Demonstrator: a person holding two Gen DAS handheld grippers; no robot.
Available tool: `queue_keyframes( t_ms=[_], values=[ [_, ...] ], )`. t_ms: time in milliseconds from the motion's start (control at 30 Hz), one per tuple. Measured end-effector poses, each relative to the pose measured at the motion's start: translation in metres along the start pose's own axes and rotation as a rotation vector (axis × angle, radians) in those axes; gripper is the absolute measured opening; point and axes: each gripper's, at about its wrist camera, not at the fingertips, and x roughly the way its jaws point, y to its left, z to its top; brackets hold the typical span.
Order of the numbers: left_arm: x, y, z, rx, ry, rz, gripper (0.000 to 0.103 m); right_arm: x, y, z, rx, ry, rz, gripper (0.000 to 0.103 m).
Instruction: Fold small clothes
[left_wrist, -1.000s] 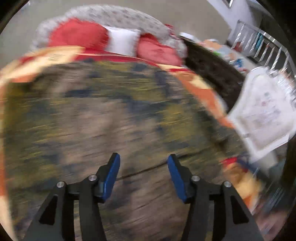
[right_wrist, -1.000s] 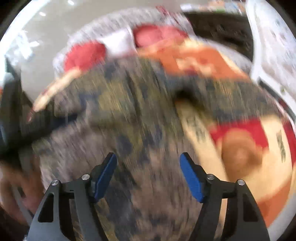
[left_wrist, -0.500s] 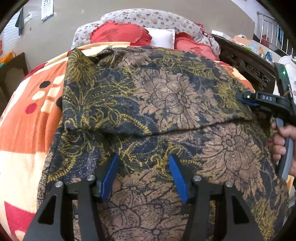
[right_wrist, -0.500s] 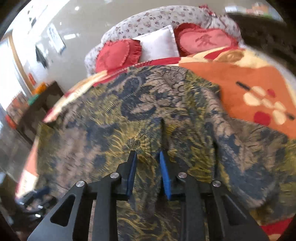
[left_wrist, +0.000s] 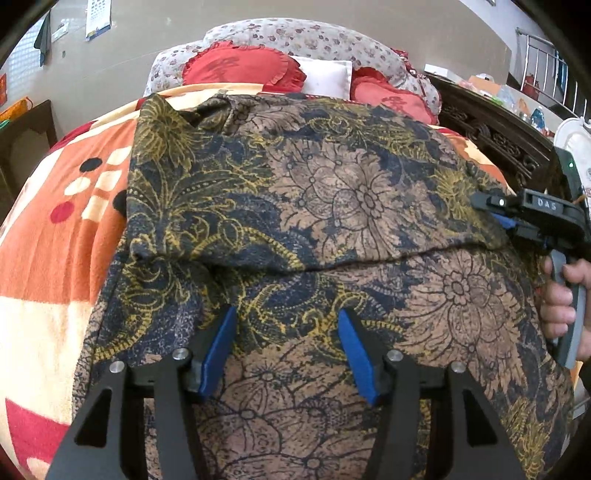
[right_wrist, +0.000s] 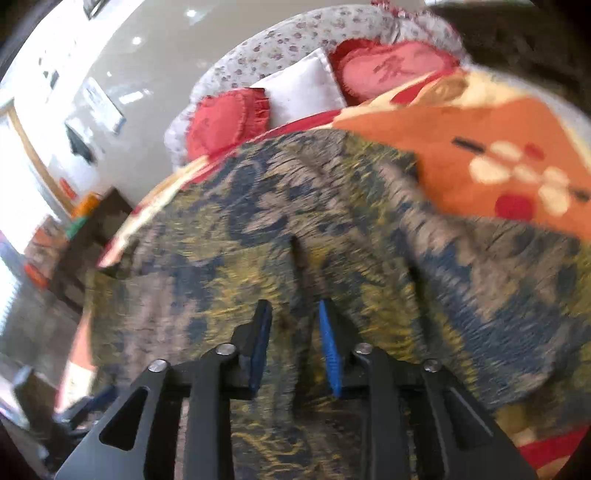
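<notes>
currently the largest surface is the bed, covered by an orange patterned blanket, with red heart-shaped cushions and a white pillow at the far end. spread across the blanket lies the floral garment, a dark blue, gold and brown print; its exact type cannot be told. its far portion is laid over its near portion, forming a fold edge that runs across the left wrist view. the material reads as thin, soft and light: it drapes, wrinkles readily and has no stiffness, so any unsupported section is likely to sag or slide. take hold at a hemmed edge or corner rather than mid-panel, and gather both layers at the fold edge if the fold is to be carried over. the left gripper rests over the near portion with its jaws wide apart and nothing between them. the right gripper stands at the garment's right edge with its jaws narrow; a ridge of cloth rises between them, but the right wrist view is blurred, and whether the pads clamp that cloth cannot be told. the right hand grips the tool handle.
</notes>
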Motion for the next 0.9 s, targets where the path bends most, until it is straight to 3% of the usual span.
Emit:
queue_keyframes(
  t_ms=[33, 67, 100, 233, 400, 600, 800, 900],
  values=[
    [0.0, 0.0, 0.0, 0.0, 0.0, 0.0, 0.06, 0.004, -0.001, -0.002, 0.012, 0.035, 0.055, 0.037],
    [0.0, 0.0, 0.0, 0.0, -0.001, 0.0, 0.06, 0.008, 0.001, -0.004, 0.001, 0.062, 0.058, 0.036],
    [0.0, 0.0, 0.0, 0.001, -0.001, 0.0, 0.06, 0.007, 0.002, -0.004, -0.007, 0.051, 0.035, 0.027],
    [0.0, 0.0, 0.0, 0.0, -0.001, -0.001, 0.06, -0.007, -0.016, 0.001, 0.094, -0.036, 0.015, 0.015],
    [0.0, 0.0, 0.0, -0.002, -0.001, -0.003, 0.06, -0.022, -0.026, 0.003, 0.103, -0.036, -0.116, 0.013],
    [0.0, 0.0, 0.0, -0.006, -0.002, -0.005, 0.061, -0.046, -0.025, -0.005, 0.022, -0.02, -0.341, 0.013],
    [-0.007, 0.006, 0.003, -0.041, -0.021, 0.024, 0.061, -0.039, -0.006, -0.021, -0.103, 0.044, -0.448, 0.014],
    [-0.022, 0.016, 0.028, -0.077, -0.1, 0.026, 0.061, -0.043, -0.003, -0.02, -0.099, 0.071, -0.441, 0.015]
  ],
)
